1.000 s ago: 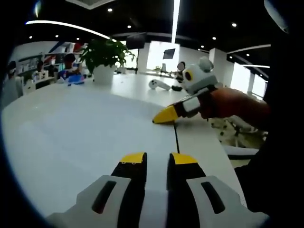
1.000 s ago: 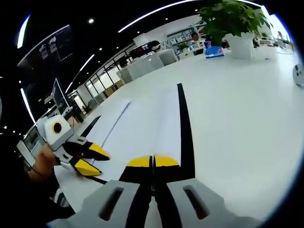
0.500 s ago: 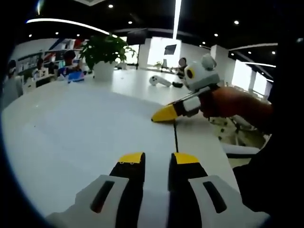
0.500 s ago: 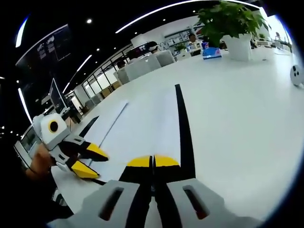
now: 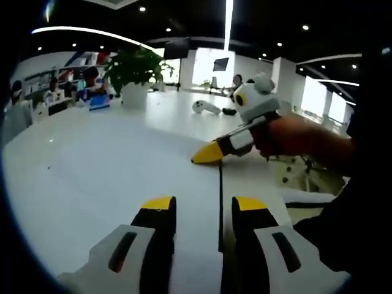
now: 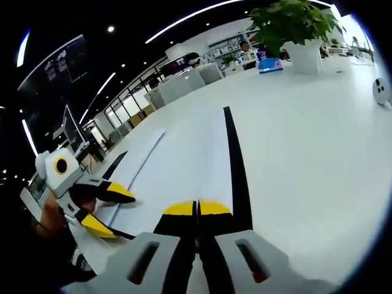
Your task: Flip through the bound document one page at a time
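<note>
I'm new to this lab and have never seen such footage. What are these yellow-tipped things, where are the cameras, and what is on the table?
A person holds a two-jaw gripper in each hand, and a fisheye camera rides on each. In the left gripper view, the left gripper rises from the bottom with its jaws apart; the right gripper enters from the right, jaws together. The right gripper view looks along that shut right gripper, with the open left gripper at its left. On the white table lies the bound document, white pages with a black strip. A potted plant stands farther off.

White table [image 5: 73, 165], bound document [image 6: 202, 153] lying flat, potted plant [image 5: 135, 76], white controller [image 5: 204, 108]
</note>
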A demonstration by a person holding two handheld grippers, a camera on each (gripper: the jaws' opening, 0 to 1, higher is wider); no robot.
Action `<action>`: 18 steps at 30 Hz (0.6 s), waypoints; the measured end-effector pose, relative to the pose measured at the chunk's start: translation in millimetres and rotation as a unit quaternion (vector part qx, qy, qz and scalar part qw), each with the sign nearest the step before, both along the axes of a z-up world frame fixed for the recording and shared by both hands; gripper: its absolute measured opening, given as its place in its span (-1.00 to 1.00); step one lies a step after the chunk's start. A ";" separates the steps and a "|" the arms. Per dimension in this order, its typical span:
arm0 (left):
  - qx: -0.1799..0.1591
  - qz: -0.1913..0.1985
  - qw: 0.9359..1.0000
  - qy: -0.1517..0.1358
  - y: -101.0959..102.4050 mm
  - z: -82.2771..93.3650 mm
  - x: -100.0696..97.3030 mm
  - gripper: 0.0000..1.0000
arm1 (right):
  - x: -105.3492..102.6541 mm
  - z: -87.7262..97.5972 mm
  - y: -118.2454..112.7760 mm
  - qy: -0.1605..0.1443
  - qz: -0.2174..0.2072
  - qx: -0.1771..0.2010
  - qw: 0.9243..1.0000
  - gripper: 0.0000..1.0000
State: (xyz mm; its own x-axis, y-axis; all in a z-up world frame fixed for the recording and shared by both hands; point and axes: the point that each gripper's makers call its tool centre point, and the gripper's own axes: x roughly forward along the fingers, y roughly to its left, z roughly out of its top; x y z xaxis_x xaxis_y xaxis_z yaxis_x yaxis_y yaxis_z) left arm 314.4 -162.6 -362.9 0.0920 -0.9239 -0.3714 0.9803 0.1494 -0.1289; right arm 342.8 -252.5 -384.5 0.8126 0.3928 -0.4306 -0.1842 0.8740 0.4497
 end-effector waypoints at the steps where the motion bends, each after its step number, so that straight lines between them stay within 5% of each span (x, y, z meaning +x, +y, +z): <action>1: -0.003 0.004 1.000 -0.001 2.8 1.7 0.6 -0.23 | -0.1 -0.1 0.0 0.000 0.000 0.001 1.000 -0.99; 18: -0.023 0.078 0.997 -0.013 67.4 15.6 1.4 -0.25 | 1.5 0.0 1.0 -0.005 -0.006 -0.004 1.000 -0.99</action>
State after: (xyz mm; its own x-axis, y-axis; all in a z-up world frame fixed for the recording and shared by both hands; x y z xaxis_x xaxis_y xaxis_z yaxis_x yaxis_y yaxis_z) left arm 315.8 -95.2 -347.3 0.2451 -0.9135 -0.3246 0.9486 0.2951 -0.1142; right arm 344.4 -251.4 -384.4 0.8213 0.3803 -0.4252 -0.1786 0.8793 0.4415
